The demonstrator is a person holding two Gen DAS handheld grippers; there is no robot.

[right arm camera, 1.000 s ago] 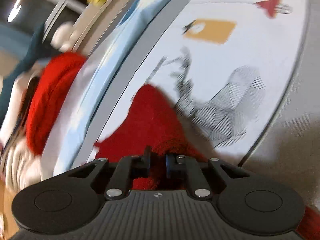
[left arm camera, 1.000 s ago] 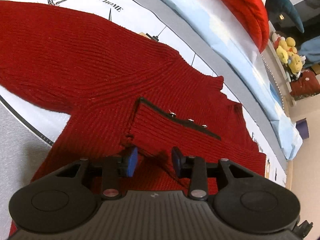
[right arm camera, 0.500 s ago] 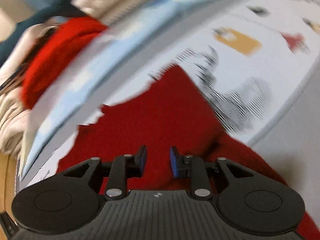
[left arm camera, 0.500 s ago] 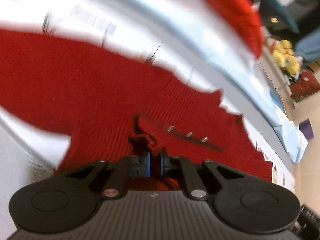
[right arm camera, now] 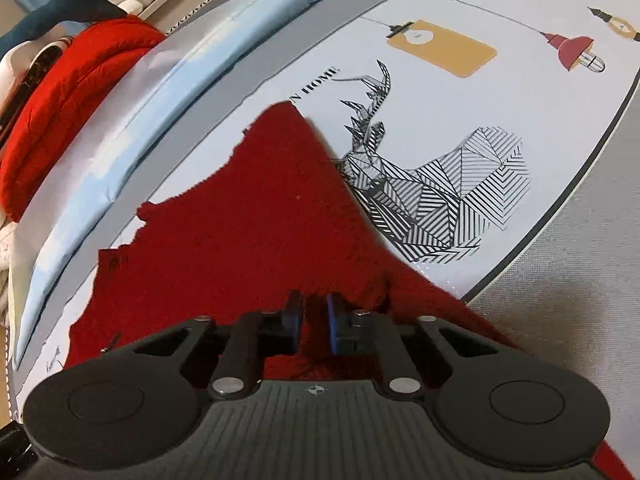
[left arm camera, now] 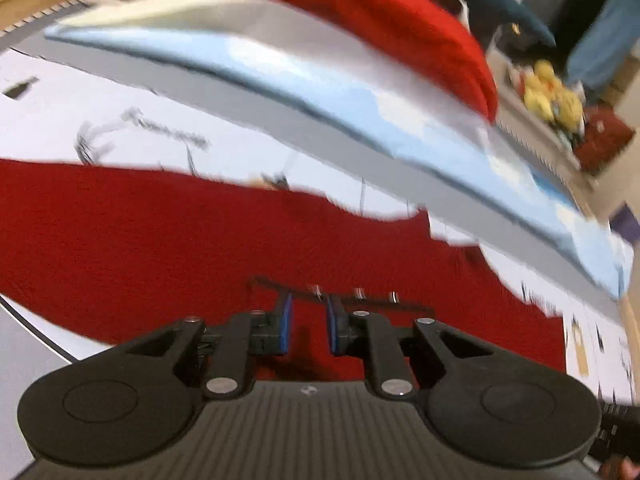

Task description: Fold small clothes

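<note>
Red sweater (left arm camera: pixel 200 236) flat on printed sheet (right arm camera: pixel 460 92), left gripper (left arm camera: pixel 307 322) slightly parted, empty, right gripper (right arm camera: pixel 313 322) likewise.

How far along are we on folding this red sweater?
Little looks done: the red sweater lies mostly spread on the printed sheet. Left tool hovers open over the button placket; right tool sits low on the knit, grip unclear. Sleeve and body folds remain.
</note>
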